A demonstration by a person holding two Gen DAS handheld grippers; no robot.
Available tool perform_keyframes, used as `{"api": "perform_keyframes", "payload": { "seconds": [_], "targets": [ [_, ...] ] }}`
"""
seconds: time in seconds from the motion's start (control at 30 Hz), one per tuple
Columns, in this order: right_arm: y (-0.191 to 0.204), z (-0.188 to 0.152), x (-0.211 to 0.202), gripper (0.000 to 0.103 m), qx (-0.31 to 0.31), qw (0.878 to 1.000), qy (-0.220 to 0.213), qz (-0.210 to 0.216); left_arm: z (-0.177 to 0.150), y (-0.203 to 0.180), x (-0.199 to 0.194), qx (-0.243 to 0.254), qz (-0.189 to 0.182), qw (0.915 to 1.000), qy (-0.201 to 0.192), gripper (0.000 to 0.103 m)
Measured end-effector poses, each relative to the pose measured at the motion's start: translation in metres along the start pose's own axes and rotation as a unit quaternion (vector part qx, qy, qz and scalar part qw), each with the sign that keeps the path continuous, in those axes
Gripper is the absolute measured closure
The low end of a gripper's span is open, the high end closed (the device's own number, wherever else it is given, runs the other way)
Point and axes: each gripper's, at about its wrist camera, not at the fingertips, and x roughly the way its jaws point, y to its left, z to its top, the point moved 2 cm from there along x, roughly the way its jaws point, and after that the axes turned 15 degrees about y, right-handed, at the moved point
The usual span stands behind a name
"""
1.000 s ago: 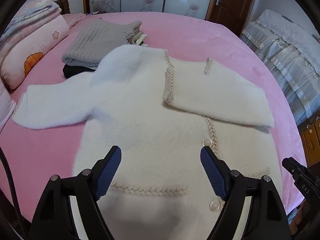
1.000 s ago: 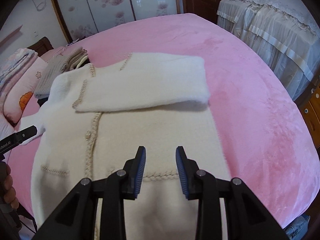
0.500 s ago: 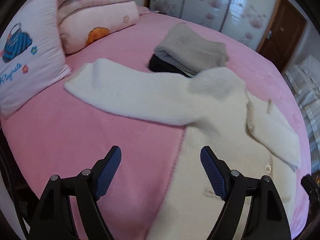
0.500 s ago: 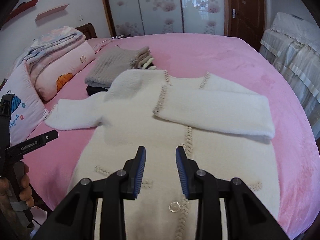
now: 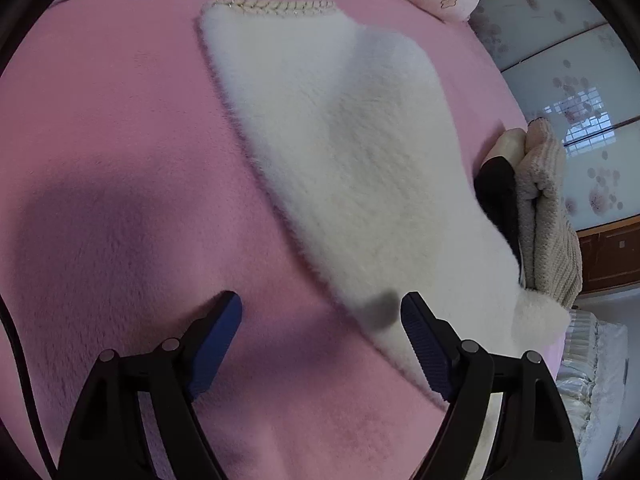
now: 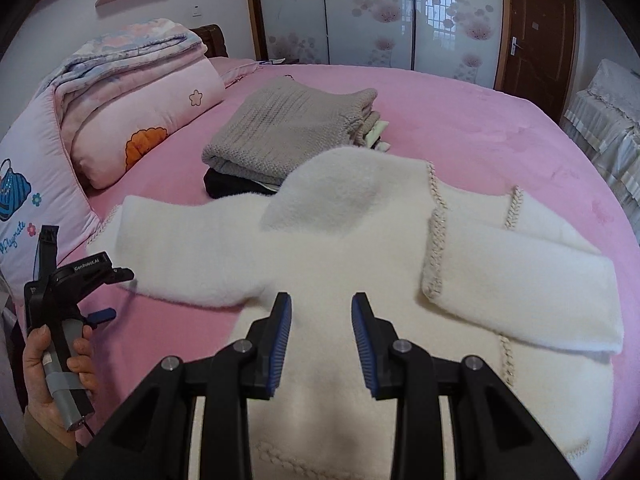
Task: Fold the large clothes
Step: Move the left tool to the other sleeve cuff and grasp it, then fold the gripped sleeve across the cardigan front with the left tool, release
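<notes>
A white fluffy cardigan (image 6: 360, 280) with braided beige trim lies flat on the pink bed (image 6: 500, 128). One sleeve (image 6: 520, 292) is folded across its chest; the other sleeve (image 5: 340, 152) lies stretched out to the left, cuff (image 5: 276, 6) at the far end. My left gripper (image 5: 320, 336) is open and empty, low over the sleeve's near edge; it also shows in the right wrist view (image 6: 100, 300). My right gripper (image 6: 320, 336) is open and empty above the cardigan's body.
A stack of folded clothes, grey knit (image 6: 292, 128) on top with a black garment (image 6: 228, 184) under it, sits just behind the cardigan. Pillows and a folded quilt (image 6: 132, 92) lie at the left. A second bed (image 6: 600, 104) stands at the right.
My left gripper has swung left and down, from over the cardigan's body to close over the outstretched sleeve. My right gripper has turned left toward the cardigan's chest. Both stayed open.
</notes>
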Motion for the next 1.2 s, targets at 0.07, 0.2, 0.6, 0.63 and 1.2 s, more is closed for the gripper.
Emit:
{"api": "perform_keyframes", "payload": {
  "seconds": [0.07, 0.2, 0.6, 0.63, 1.2],
  "targets": [
    [0.008, 0.008, 0.016, 0.072, 0.000, 1.000, 0.010, 0.008, 0.011, -0.006, 0.005, 0.012, -0.003, 0.9999, 0.008, 0.008],
    [0.016, 0.012, 0.040, 0.072, 0.001, 0.999, 0.033, 0.018, 0.030, -0.031, 0.010, 0.052, 0.032, 0.9981, -0.005, 0.011],
    [-0.039, -0.019, 0.039, 0.072, 0.061, 0.996, 0.055, 0.019, -0.032, -0.137, -0.062, 0.207, 0.034, 0.9598, -0.186, 0.091],
    [-0.048, -0.021, 0.035, 0.072, 0.071, 0.996, 0.053, 0.019, -0.044, -0.152, -0.068, 0.230, 0.033, 0.9528, -0.195, 0.091],
    [-0.214, -0.084, -0.034, 0.071, 0.208, 0.977, 0.024, -0.030, -0.279, -0.281, 0.067, 0.510, 0.099, 0.8538, 0.029, 0.059]
  ]
}}
